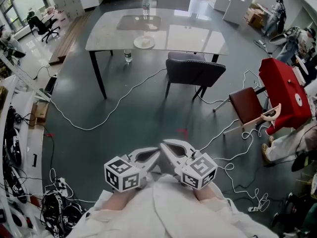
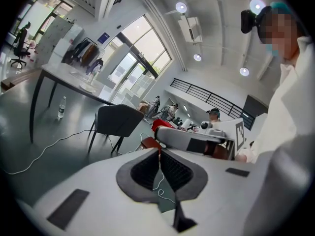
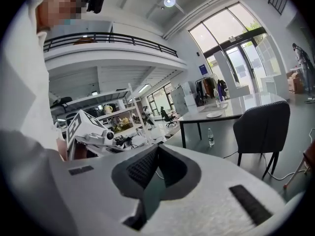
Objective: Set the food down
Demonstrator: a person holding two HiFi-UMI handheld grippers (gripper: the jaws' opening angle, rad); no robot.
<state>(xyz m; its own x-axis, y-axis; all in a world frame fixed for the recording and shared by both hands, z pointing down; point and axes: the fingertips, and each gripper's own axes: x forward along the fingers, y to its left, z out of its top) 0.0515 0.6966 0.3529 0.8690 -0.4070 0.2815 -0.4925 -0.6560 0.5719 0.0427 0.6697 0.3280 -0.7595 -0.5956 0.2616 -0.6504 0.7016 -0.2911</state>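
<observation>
No food shows in any view. Both grippers are held close to the person's body, low in the head view. My left gripper [image 1: 154, 153] is shut with nothing between its jaws, and its pads meet tip to tip [image 2: 159, 152]. Crossing just beside it, my right gripper [image 1: 166, 145] is also shut and empty [image 3: 157, 149]. Each gripper's marker cube appears in the other's view. A white plate [image 1: 144, 42] lies on the pale table [image 1: 198, 36] far ahead, also seen as the plate [image 2: 87, 87] and the plate [image 3: 214, 115]. I cannot tell what is on it.
A dark chair [image 1: 194, 71] stands at the table's near side. One bottle [image 1: 145, 5] stands on the table, another bottle [image 1: 128, 56] on the floor by a leg. White cables [image 1: 114, 108] trail across the grey floor. A brown stool [image 1: 246, 105] and a red object [image 1: 283, 93] are at right.
</observation>
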